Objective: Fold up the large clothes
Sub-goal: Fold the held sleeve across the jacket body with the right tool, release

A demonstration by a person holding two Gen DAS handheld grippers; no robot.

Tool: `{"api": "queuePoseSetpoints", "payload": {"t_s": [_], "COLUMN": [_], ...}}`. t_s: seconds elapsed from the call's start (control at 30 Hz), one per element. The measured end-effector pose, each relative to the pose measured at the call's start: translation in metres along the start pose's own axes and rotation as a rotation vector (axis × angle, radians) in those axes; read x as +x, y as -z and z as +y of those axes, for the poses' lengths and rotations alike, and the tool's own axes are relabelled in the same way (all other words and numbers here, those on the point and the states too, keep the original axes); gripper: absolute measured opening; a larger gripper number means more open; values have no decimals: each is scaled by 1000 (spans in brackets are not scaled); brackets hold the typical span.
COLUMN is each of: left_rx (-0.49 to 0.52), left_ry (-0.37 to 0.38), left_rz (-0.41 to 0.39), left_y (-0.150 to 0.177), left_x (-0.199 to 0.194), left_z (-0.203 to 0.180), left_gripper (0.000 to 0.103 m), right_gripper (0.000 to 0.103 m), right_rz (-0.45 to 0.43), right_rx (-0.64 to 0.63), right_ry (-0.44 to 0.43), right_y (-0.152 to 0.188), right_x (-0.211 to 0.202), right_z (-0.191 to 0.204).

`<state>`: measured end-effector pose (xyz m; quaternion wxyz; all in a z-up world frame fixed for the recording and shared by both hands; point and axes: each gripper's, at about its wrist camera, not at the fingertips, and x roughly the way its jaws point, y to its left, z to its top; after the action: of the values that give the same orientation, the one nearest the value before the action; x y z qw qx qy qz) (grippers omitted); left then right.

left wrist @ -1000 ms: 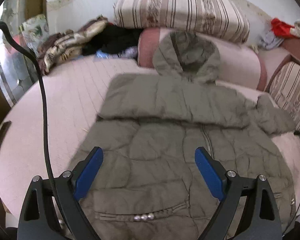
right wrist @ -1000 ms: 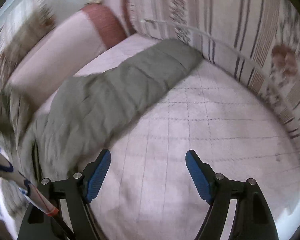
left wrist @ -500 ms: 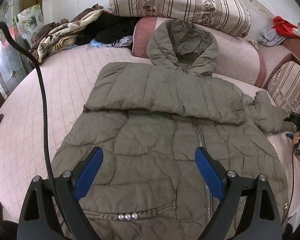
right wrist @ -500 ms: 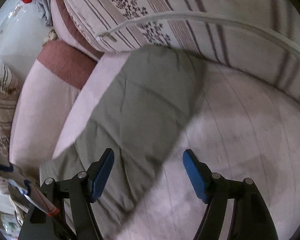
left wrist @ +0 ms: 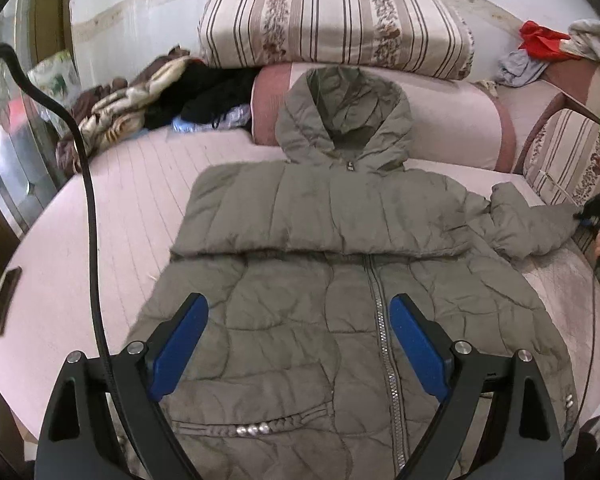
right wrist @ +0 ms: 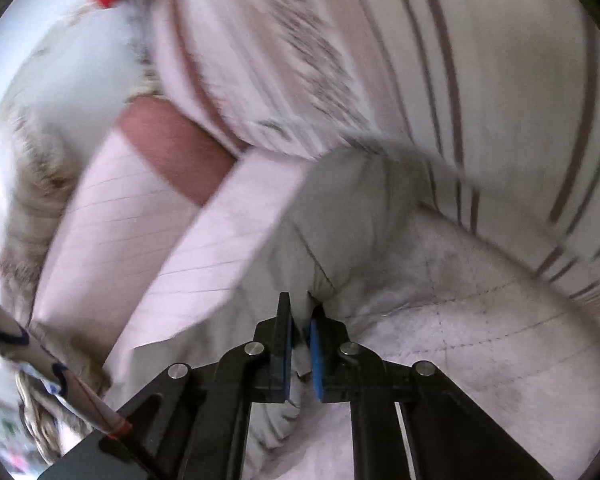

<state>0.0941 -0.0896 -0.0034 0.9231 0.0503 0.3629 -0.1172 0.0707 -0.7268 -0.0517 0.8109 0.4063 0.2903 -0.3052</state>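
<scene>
I have the olive hooded jacket (left wrist: 340,280) spread front-up across the pink bed (left wrist: 132,208), hood at the far end against the pink bolster (left wrist: 452,120), zip running toward me. One sleeve lies folded straight across the chest; the other sleeve (left wrist: 528,220) trails off to the right edge of the bed. My left tool (left wrist: 299,336) hangs above the jacket's lower front with its blue pads spread wide and nothing between them. My right tool (right wrist: 300,344) has just been closing, and its pads now stand pinched together on the cuff end of the right sleeve (right wrist: 340,216), fabric bunched between them. In the left view that tool shows at the far right, at the sleeve's tip. A striped cushion (left wrist: 332,24) sits on top of the bolster, and a heap of clothes (left wrist: 148,96) lies at the far left.
</scene>
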Motion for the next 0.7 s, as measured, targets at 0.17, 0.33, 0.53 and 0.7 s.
{"api": "queuePoseSetpoints", "payload": {"t_s": [0.17,0.33,0.53,0.7], "left_rx": [-15,-51,-100,-128], "left_ry": [-6,-27,-60,-76], "left_rz": [-29,-59,-79,-79], "left_y": [2,5,9,8], "left_x": [-15,-29,-39,-35], "left_z": [16,43,74,94], "left_gripper": [92,92,92,92], "right_gripper": [8,8,8,8], "right_rz": [-62,-66,25,174], "right_rx": [-232,-501,-749,-849], "right_ry": [-90,-215,-324,-343], "right_y": [18,70,168,250], "right_x": [-69,-120,-133,-91], "right_z": [72,167,245,274]}}
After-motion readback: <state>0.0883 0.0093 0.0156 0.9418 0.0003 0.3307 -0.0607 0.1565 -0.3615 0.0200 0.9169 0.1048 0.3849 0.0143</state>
